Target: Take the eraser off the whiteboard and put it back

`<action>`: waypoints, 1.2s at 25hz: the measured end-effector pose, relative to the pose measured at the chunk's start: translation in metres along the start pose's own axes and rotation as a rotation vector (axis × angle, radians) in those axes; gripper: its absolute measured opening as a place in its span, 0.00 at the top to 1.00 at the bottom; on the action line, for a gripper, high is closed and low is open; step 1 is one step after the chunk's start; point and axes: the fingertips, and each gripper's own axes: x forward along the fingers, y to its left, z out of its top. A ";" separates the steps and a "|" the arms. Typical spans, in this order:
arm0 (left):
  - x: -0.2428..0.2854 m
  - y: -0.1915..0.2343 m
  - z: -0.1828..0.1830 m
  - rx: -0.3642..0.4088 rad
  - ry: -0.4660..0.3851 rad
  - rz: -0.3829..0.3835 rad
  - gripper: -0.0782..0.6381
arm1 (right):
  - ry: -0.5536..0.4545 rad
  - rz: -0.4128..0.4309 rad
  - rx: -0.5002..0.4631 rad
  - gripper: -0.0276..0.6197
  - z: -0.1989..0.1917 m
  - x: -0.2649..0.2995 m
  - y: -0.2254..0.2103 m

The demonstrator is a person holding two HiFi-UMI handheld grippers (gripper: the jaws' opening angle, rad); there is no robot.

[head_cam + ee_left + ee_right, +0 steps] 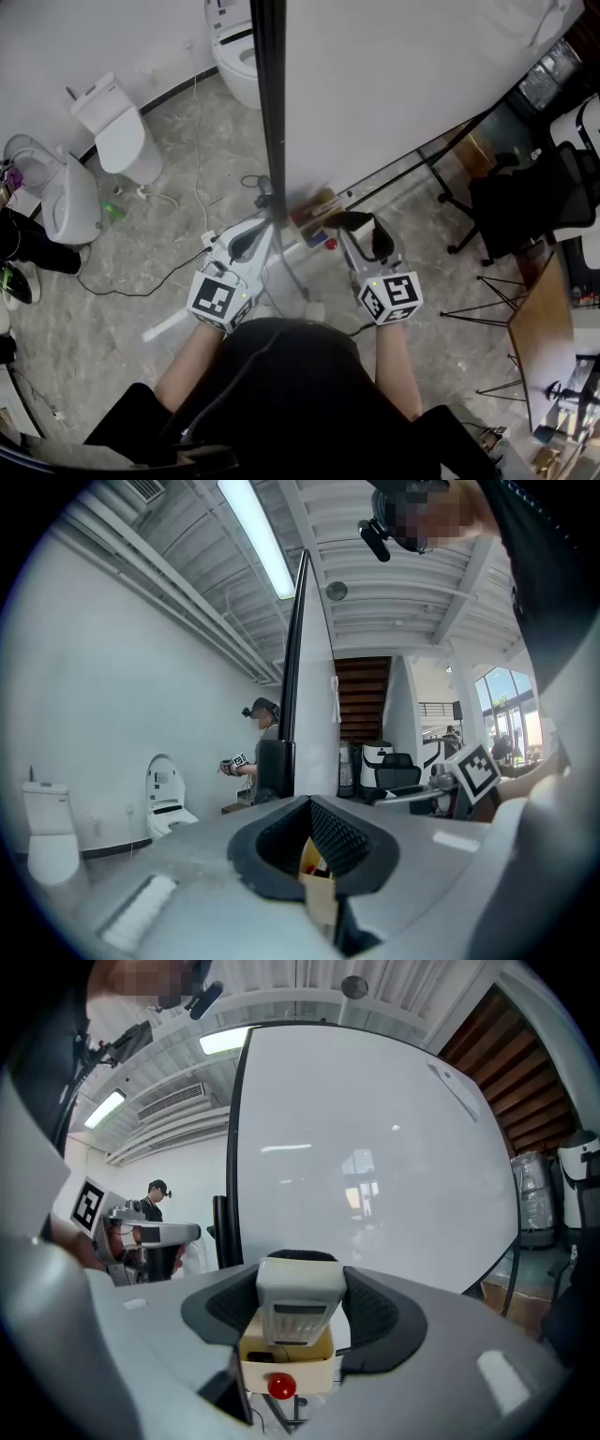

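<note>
My right gripper [361, 228] [300, 1302] is shut on the eraser [298, 1296], a pale grey block with a dark felt side that sits upright between the black pads. It hangs just above a small tan box [286, 1365] [314, 206] with a red ball [281, 1387] [330, 244] at the foot of the whiteboard [403, 84] [375, 1147]. My left gripper [251, 234] [314, 841] points level beside the board's black post [269, 94] [292, 667]. Its jaws stand a little apart with nothing between them, and the tan box [314, 864] shows through the gap.
Toilets [117, 131] [234, 47] stand along the wall at the left, with cables [141, 281] on the floor. A black office chair [525, 202] and a wooden table [544, 328] are at the right. Another person [262, 752] stands far off.
</note>
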 end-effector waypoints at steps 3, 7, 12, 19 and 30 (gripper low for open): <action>-0.001 0.003 0.001 0.002 0.001 0.010 0.88 | 0.028 0.001 0.000 0.53 -0.013 0.007 -0.003; -0.006 0.008 -0.002 0.002 0.004 0.032 0.88 | 0.053 0.005 0.000 0.53 -0.027 0.013 -0.003; -0.008 0.011 -0.004 0.003 0.009 0.043 0.88 | 0.070 0.012 -0.014 0.53 -0.036 0.020 -0.004; -0.013 0.017 -0.006 0.005 0.014 0.062 0.88 | 0.104 -0.001 -0.016 0.52 -0.054 0.024 -0.006; -0.022 0.026 -0.004 0.020 0.014 0.083 0.88 | 0.115 -0.022 -0.022 0.52 -0.059 0.031 -0.006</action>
